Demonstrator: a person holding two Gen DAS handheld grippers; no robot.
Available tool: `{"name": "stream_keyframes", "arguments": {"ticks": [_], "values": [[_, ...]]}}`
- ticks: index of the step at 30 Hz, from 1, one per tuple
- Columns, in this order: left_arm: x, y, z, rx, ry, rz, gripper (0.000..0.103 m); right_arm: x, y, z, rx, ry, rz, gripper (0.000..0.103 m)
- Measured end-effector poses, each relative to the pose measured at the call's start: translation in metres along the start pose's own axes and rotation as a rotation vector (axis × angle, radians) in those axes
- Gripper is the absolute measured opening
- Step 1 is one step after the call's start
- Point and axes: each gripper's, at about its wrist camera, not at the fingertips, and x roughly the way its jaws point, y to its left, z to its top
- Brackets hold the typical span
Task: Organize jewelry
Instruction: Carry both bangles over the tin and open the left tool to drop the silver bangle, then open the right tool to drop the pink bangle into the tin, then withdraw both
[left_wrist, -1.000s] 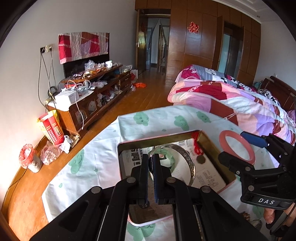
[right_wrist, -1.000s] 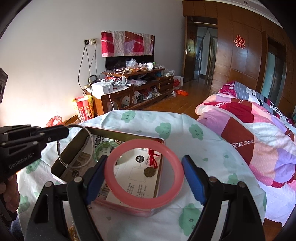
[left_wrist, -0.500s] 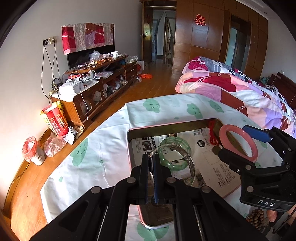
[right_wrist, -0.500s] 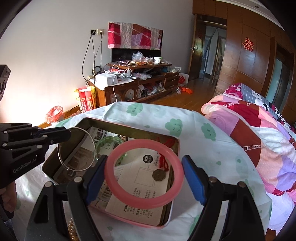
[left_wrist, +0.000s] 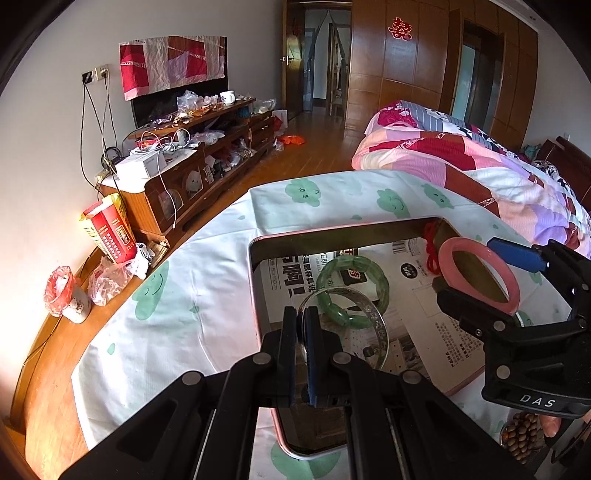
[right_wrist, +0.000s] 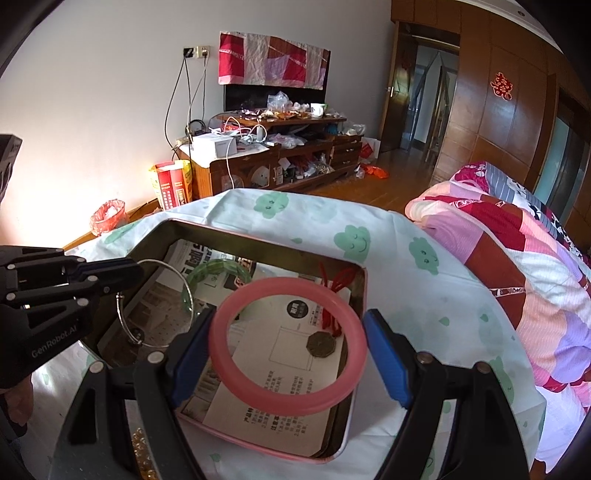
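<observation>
Grippers over tin (right_wrist: 354, 373): left (left_wrist: 302, 325) pinches silver bangle (left_wrist: 369, 314) (right (right_wrist: 288, 347) clamps pink bangle (right_wrist: 258, 398)).

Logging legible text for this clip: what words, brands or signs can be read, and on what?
"DAS": on the right tool's body.
"GenRobot.AI": on the left tool's body.
Red double-happiness sign: on the wooden wardrobe door.
Printed paper lining the tin box: Chinese text, too small to read.
Red carton on the floor: print too blurred.
</observation>
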Motion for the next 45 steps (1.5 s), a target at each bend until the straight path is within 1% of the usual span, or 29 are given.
{"name": "stream_keyframes", "arguments": {"ticks": [16, 21, 24, 25, 26, 27, 28, 30, 33, 35, 37, 45], "values": [[0.005, 0.001, -0.001, -0.002, 0.010, -0.003, 0.004, 0.008, -0.001, -0.001, -0.008, 0.024, -0.002, 0.082], [0.006, -0.001, -0.002, -0.009, 0.014, -0.010, 0.006, 0.008, -0.001, -0.001, -0.011, 0.039, 0.010, 0.082], [0.004, -0.001, -0.004, -0.019, 0.013, -0.018, 0.013, 0.007, -0.002, -0.002, -0.007, 0.037, 0.014, 0.082], [0.003, -0.002, -0.004, -0.018, 0.011, -0.016, 0.019, 0.006, -0.002, -0.002, -0.002, 0.037, 0.014, 0.082], [0.001, -0.003, -0.005, -0.018, 0.010, -0.013, 0.029, 0.006, -0.003, -0.003, 0.003, 0.037, 0.015, 0.082], [-0.002, -0.002, -0.005, -0.020, 0.006, -0.015, 0.033, 0.005, -0.004, -0.003, 0.008, 0.037, 0.016, 0.082], [-0.004, -0.001, -0.006, -0.025, -0.002, -0.032, 0.038, 0.003, -0.004, -0.003, 0.009, 0.034, 0.015, 0.083], [-0.008, -0.001, -0.008, -0.033, -0.010, -0.039, 0.040, 0.000, -0.003, -0.004, 0.003, 0.029, 0.017, 0.083], [-0.015, -0.005, -0.010, -0.031, -0.021, -0.027, 0.047, -0.004, 0.000, -0.004, -0.016, 0.020, 0.001, 0.083], [-0.020, -0.004, -0.012, -0.029, -0.035, -0.013, 0.056, -0.007, -0.002, -0.004, -0.017, 0.022, 0.004, 0.083], [-0.024, -0.003, -0.014, -0.031, -0.042, -0.009, 0.057, -0.009, -0.003, -0.005, -0.015, 0.023, 0.003, 0.083], [-0.027, 0.004, -0.025, -0.057, -0.017, -0.006, 0.057, -0.017, -0.009, -0.011, 0.001, 0.027, -0.003, 0.083]]}}
